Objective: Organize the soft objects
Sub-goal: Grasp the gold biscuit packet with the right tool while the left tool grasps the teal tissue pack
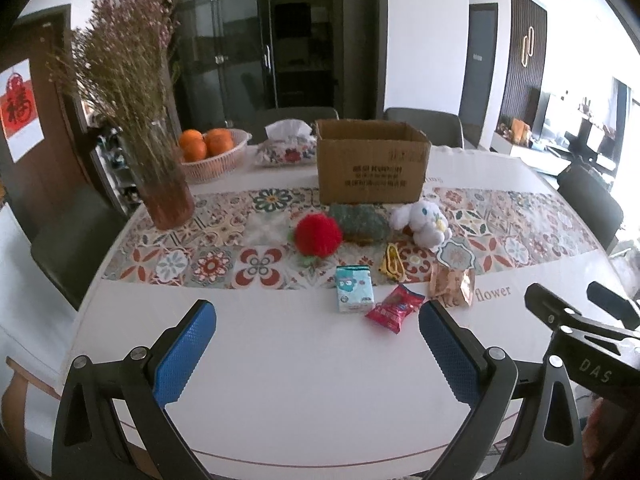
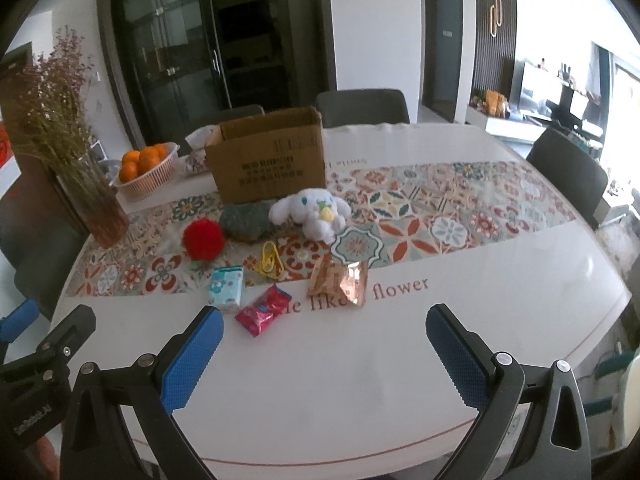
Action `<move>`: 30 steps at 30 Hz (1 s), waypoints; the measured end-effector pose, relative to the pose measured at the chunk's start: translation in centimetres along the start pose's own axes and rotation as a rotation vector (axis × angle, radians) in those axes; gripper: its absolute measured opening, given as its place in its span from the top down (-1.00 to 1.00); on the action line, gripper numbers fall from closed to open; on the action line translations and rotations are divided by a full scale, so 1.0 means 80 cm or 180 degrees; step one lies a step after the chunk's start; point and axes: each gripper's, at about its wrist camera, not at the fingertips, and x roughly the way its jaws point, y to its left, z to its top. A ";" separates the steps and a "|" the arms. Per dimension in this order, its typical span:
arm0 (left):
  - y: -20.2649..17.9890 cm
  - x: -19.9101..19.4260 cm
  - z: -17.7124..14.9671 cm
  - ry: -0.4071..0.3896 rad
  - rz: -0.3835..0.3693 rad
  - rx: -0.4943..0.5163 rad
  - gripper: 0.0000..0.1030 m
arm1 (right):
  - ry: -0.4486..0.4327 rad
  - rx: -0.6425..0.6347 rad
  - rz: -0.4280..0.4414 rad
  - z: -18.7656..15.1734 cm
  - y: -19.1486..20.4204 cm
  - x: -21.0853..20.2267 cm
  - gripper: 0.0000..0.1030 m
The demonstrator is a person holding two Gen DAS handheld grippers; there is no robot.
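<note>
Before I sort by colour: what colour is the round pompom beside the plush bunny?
Red pompom, clearest in the right wrist view.

The left gripper [image 1: 318,334] hangs with its two blue-padded fingers [image 1: 186,354] spread wide, nothing between them. The right gripper [image 2: 322,340] sits just beside it at about the same height, its blue pads [image 2: 456,360] equally far apart and holding nothing.
</note>
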 end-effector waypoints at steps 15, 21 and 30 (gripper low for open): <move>-0.029 0.099 0.026 0.0553 -0.0130 -0.0109 -1.00 | 0.0525 0.0024 0.0189 0.042 -0.021 0.104 -0.99; -0.040 0.151 0.030 0.0811 -0.0153 -0.0191 -0.99 | 0.0792 0.0010 0.0282 0.052 -0.027 0.161 -0.99; -0.052 0.219 0.025 0.1173 -0.0122 -0.0297 -0.89 | 0.1154 0.0035 0.0402 0.054 -0.034 0.237 -0.97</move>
